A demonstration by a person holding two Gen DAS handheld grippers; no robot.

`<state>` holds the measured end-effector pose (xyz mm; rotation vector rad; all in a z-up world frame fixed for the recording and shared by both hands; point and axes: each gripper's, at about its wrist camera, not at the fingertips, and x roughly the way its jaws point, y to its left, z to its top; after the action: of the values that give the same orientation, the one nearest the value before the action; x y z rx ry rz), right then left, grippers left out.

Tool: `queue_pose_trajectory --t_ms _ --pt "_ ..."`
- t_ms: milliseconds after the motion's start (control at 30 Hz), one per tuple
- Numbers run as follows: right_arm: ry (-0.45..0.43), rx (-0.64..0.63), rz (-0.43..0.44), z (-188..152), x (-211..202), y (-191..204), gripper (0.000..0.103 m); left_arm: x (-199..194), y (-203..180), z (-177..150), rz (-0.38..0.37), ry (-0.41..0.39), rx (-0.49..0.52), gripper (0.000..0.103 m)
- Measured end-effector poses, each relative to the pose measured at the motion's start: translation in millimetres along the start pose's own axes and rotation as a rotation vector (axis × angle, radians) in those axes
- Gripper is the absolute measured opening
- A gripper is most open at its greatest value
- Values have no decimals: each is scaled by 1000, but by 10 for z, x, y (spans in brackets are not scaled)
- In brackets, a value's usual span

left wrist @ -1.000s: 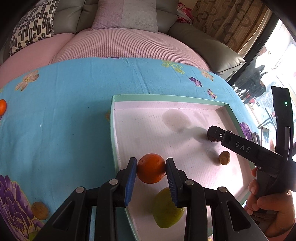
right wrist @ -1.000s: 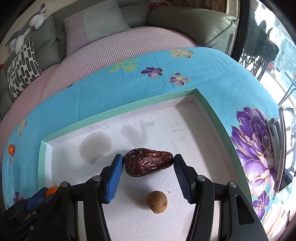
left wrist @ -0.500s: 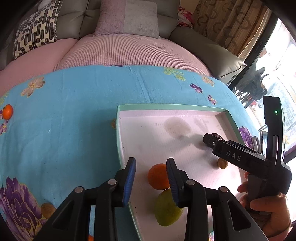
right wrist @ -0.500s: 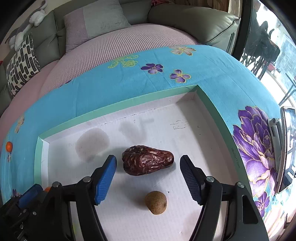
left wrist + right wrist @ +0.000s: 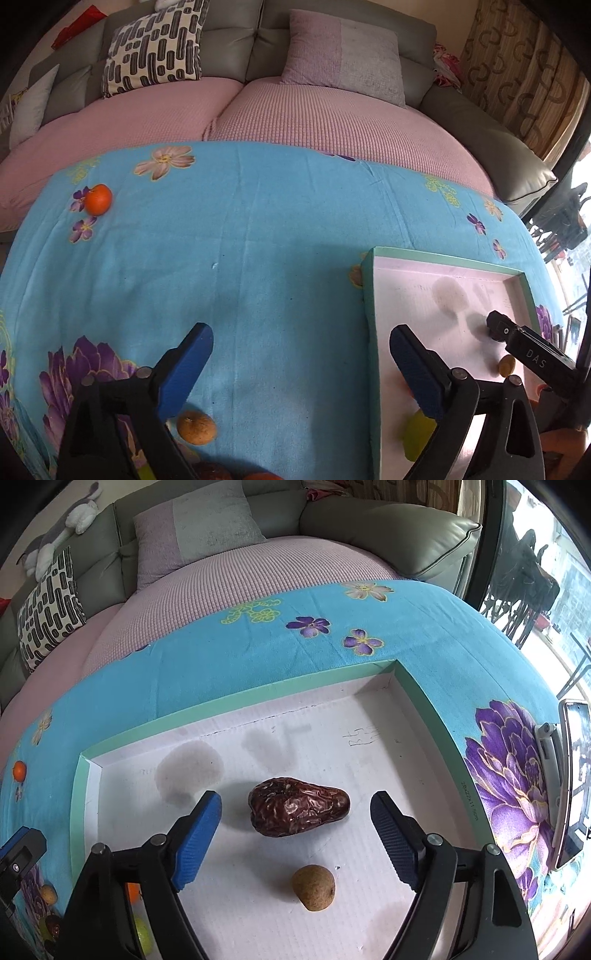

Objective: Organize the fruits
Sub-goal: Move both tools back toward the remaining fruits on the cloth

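Observation:
A green-rimmed white tray (image 5: 236, 701) lies on the blue flowered cloth. In it rest a wrinkled dark red date (image 5: 297, 811) and a small brown fruit (image 5: 314, 887). My right gripper (image 5: 295, 838) is open and empty, its jaws well apart on either side of the date. My left gripper (image 5: 301, 365) is open and empty, straddling the tray's left rim (image 5: 371, 350). A green fruit (image 5: 415, 434) lies in the tray behind its right finger. A small brown fruit (image 5: 196, 428) lies on the cloth by its left finger. An orange (image 5: 98, 199) sits far left.
More fruits (image 5: 214, 472) lie at the cloth's near edge, partly hidden. A phone on a stand (image 5: 572, 782) is right of the tray. A pink-covered sofa with cushions (image 5: 155, 48) runs behind the table.
Both grippers have opened. The left one let go of the orange in the tray and swung left. The right one let go of the date and widened its jaws.

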<state>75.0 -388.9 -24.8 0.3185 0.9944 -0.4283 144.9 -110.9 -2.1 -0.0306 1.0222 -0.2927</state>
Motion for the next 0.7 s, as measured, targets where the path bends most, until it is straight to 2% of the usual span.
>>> queue_pose_trajectory --t_ms 267,467,700 --pt "-40 -42 -13 0 -72 131 84 -31 482 -15 103 -9 -106 103" --pt "-58 -70 19 -37 -148 297 84 -151 700 -41 163 -35 -114 103" --pt "-107 -182 47 -175 -363 710 84 -469 904 -138 228 -86 -98 103"
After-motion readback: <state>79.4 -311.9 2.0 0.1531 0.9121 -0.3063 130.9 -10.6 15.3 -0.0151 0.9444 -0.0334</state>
